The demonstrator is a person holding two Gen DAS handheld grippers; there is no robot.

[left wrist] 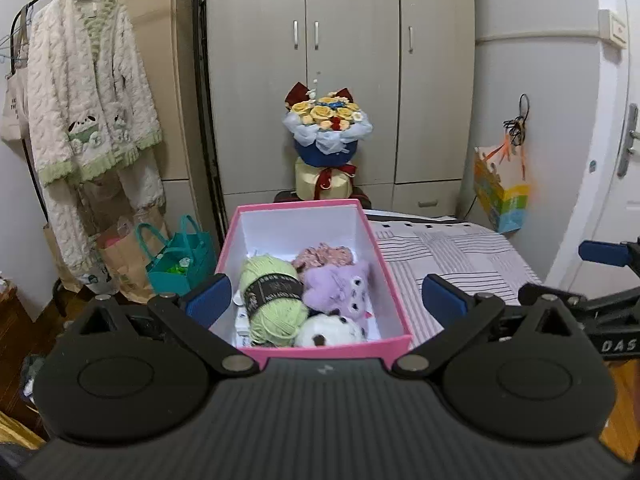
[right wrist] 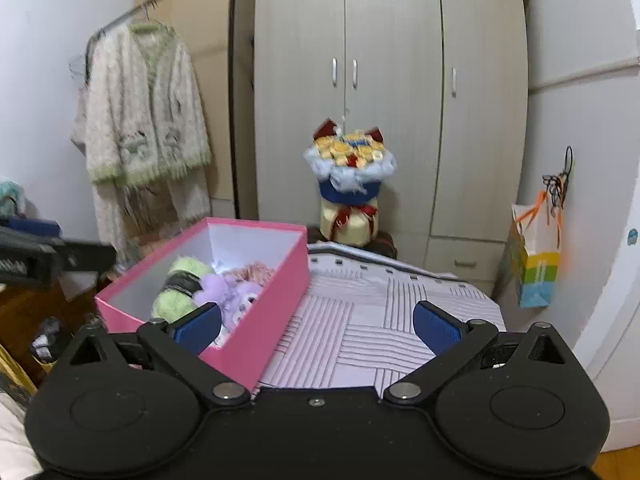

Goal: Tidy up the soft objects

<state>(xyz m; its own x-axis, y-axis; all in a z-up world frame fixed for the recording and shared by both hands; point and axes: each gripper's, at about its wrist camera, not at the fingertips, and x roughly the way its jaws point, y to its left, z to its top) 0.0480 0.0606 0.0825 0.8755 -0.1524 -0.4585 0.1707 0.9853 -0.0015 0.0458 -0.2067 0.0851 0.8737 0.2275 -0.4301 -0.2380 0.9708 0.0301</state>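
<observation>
Both my left tongs (left wrist: pixel 326 298) and right tongs (right wrist: pixel 318 324) stand wide apart, gripping nothing. The pink cardboard box (left wrist: pixel 320 350) sits centre-frame on the striped bedspread (left wrist: pixel 452 256), holding a green yarn ball (left wrist: pixel 272 300), purple plush toy (left wrist: pixel 340 284) and white plush toy (left wrist: pixel 328 330).

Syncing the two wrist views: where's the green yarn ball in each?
Left wrist: green yarn ball sits low centre, front-left inside the pink box, beside the purple plush toy.
Right wrist: green yarn ball sits left of centre, in the same box.
Shared landmark: flower bouquet against the wardrobe.
</observation>
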